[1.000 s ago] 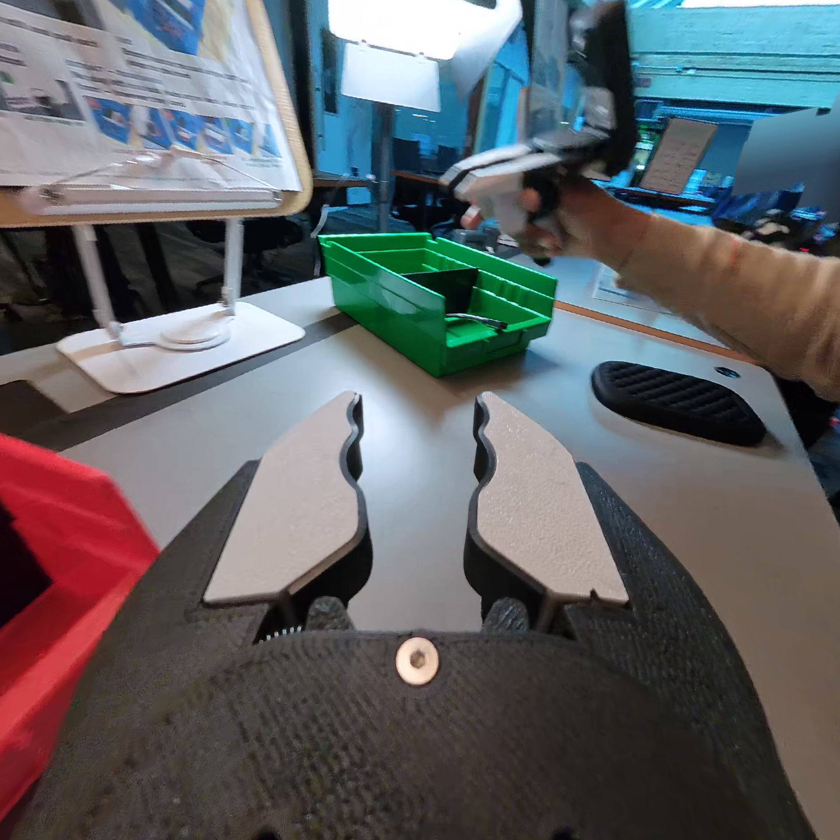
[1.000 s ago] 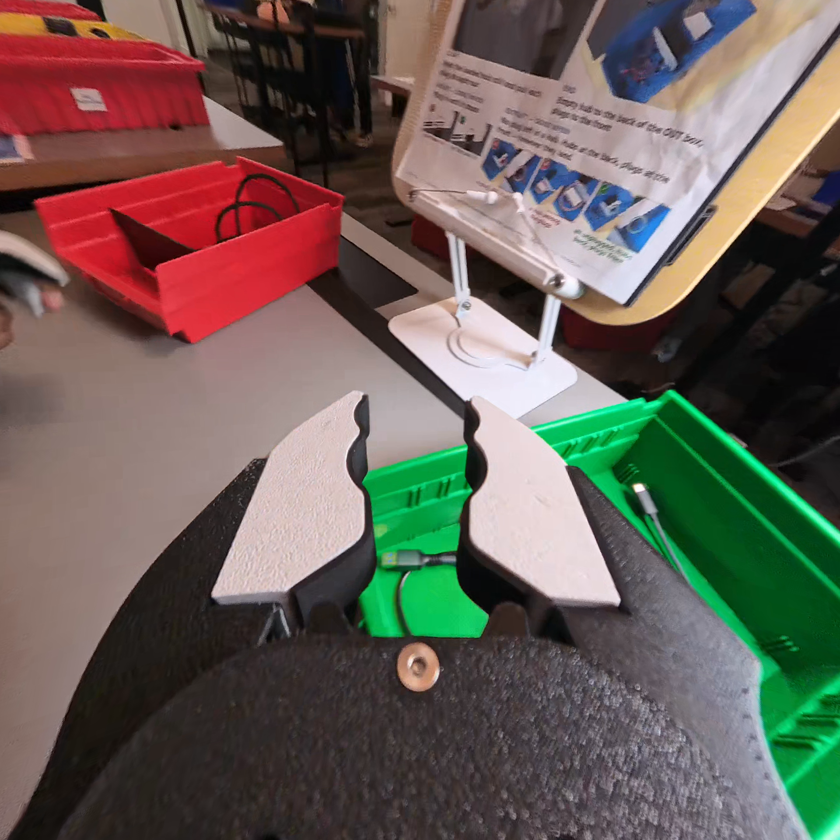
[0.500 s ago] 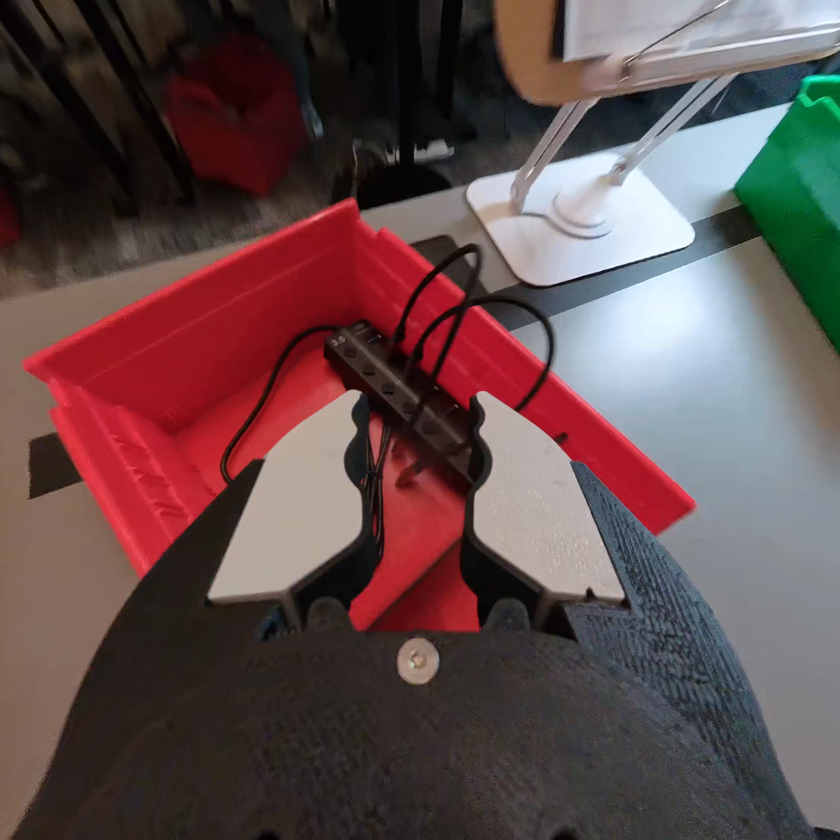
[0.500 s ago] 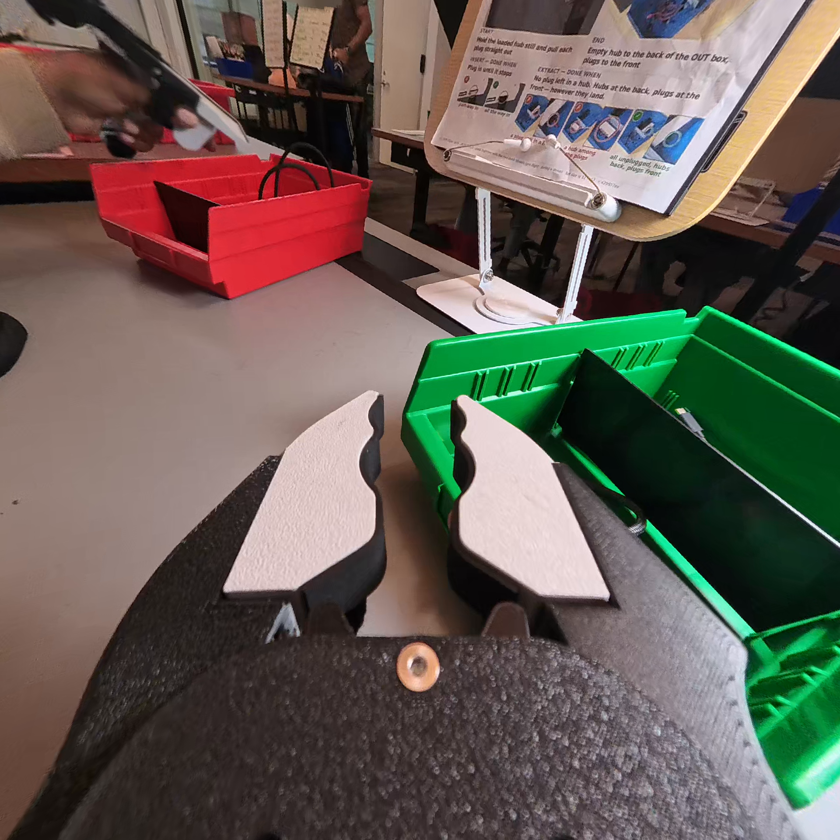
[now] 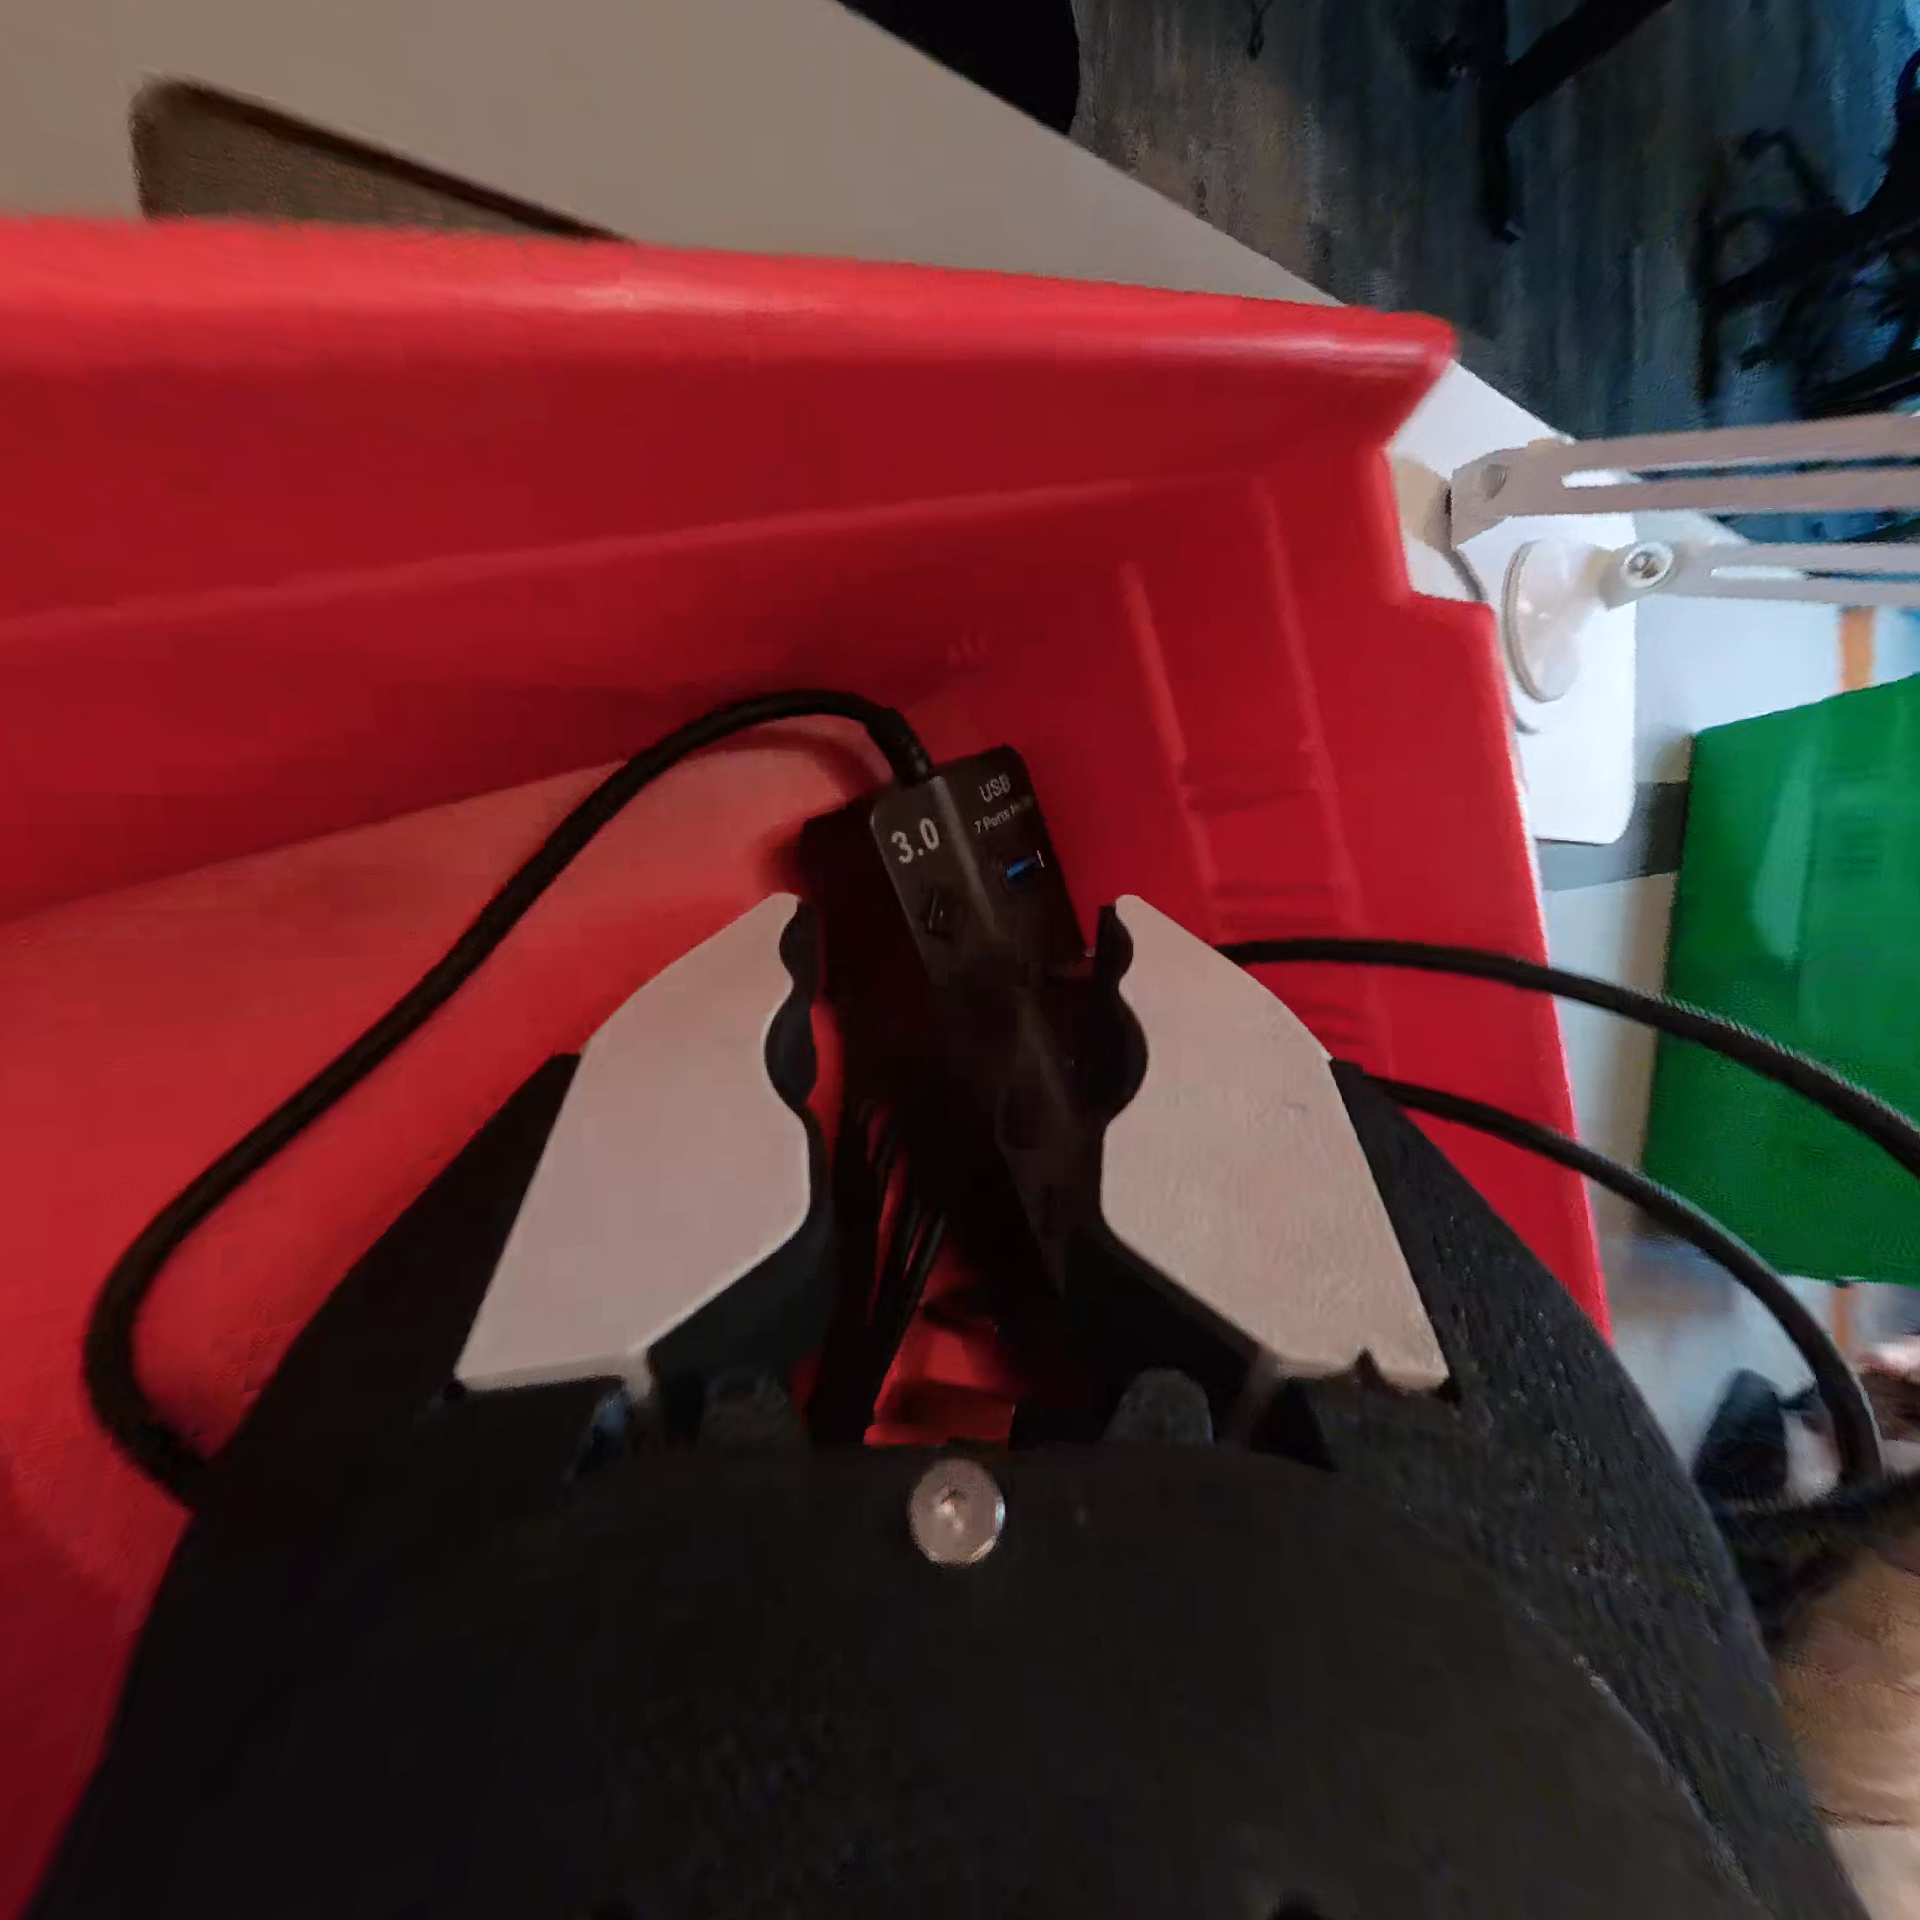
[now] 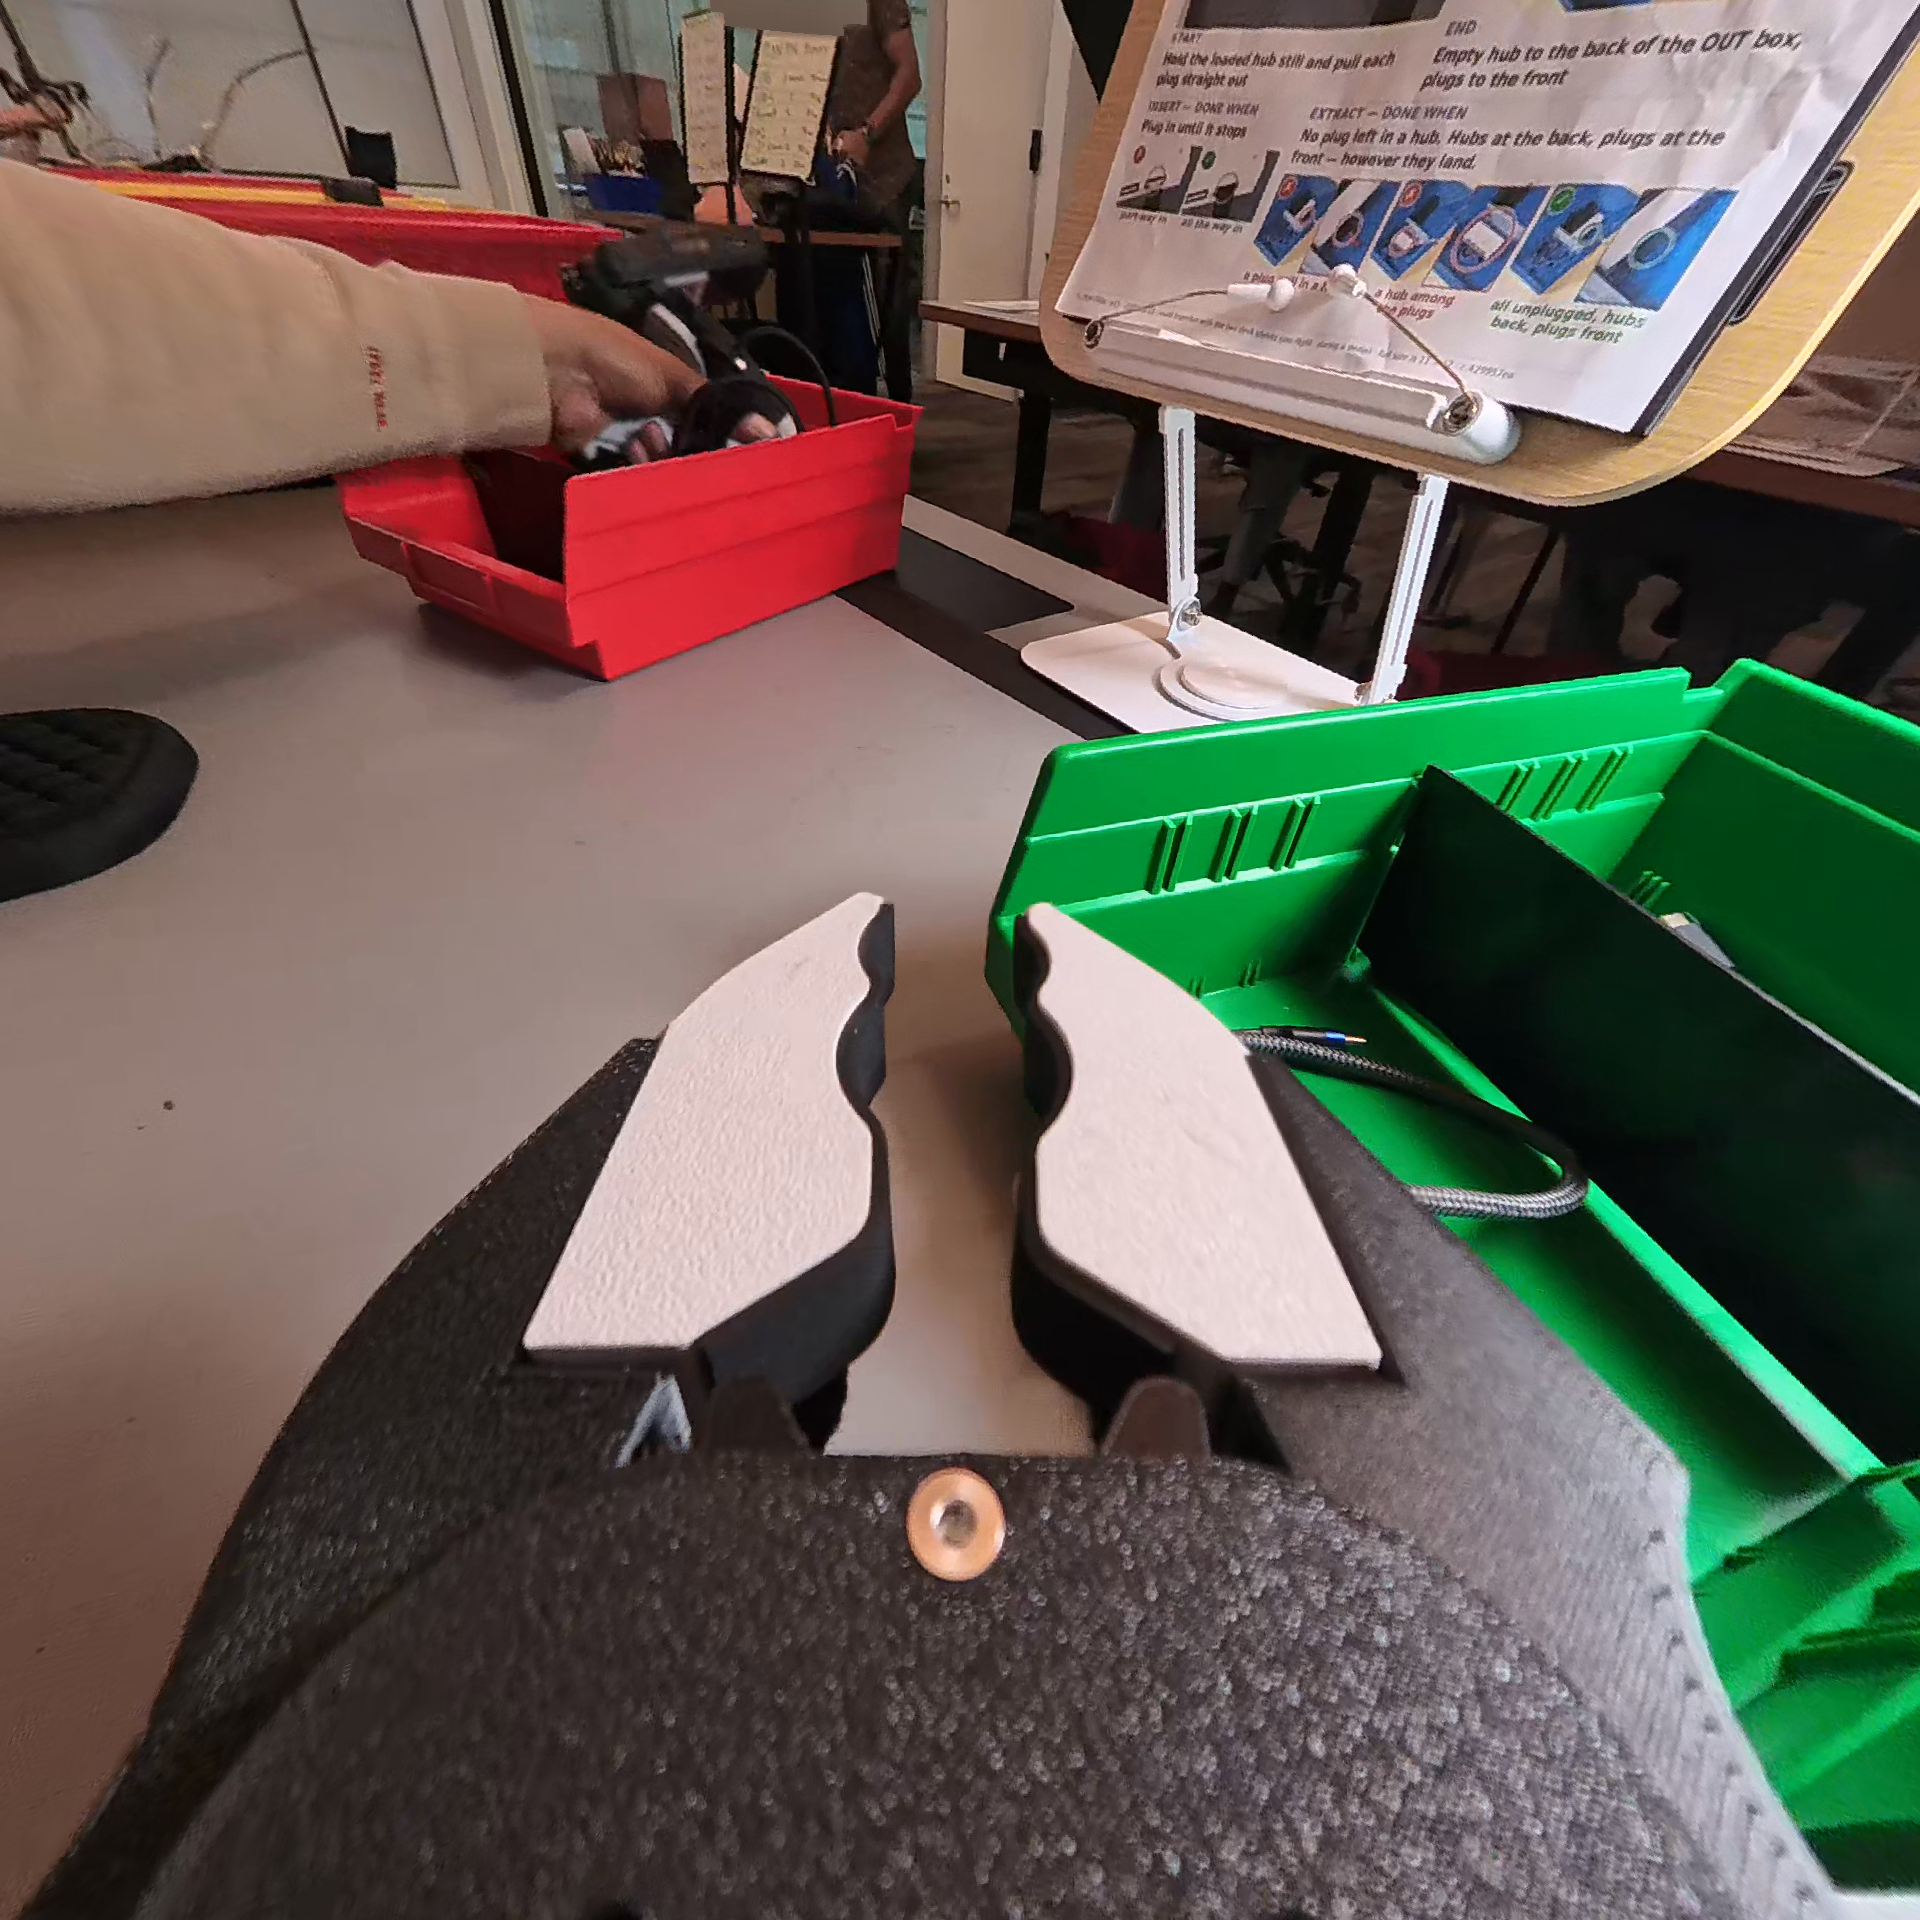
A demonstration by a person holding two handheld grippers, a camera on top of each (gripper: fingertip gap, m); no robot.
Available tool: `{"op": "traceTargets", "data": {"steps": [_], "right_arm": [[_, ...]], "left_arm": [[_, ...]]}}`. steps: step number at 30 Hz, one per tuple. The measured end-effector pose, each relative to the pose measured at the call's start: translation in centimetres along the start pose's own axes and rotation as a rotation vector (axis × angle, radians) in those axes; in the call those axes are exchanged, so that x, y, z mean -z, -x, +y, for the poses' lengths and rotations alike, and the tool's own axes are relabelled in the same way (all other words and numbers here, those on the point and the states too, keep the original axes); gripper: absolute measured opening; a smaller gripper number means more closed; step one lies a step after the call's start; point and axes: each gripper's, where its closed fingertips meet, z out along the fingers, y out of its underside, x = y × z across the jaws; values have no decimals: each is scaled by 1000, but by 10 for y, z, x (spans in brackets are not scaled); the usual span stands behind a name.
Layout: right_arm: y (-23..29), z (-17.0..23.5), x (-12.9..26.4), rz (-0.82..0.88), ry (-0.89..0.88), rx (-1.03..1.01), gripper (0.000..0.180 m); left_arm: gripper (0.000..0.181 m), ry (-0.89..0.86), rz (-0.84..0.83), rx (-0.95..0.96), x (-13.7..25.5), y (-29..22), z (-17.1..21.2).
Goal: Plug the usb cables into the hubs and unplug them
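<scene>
Both grippers have textured black bodies, pale grey wavy-edged fingers (image 6: pixel 748 1132), one central screw (image 6: pixel 954 1524); beige sleeve (image 6: pixel 239 343).

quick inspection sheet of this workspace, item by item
surface: grey table, bare in the middle.
job's things: black usb hub inside the red bin; green bin with a black divider.
clutter: black ridged pad at the table's left edge.
grippers: left gripper open, straddling the hub; right gripper open over the table, beside the green bin.
cables: hub's own lead loops in the red bin; two black cables arc off its right side; braided cable lies in the green bin.
surroundings: instruction board on a white stand; person in the background.
</scene>
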Motion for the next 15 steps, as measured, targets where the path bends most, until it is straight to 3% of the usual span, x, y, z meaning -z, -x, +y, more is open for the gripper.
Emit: {"op": "traceTargets", "data": {"steps": [3, 8, 12, 15], "right_arm": [[2, 2, 1, -14, 5, -4, 20], [5, 2, -1, -46, 3, -30, 20], [8, 4, -2, -56, 15, -20, 19], [6, 5, -1, -49, 14, -19, 19]], "left_arm": [[56, 14, 93, 101, -12, -1, 0], [44, 37, 228, 169, -18, -9, 4], [30, 106, 269, 107, -19, -21, 14], [26, 45, 322, 49, -9, -37, 3]]}}
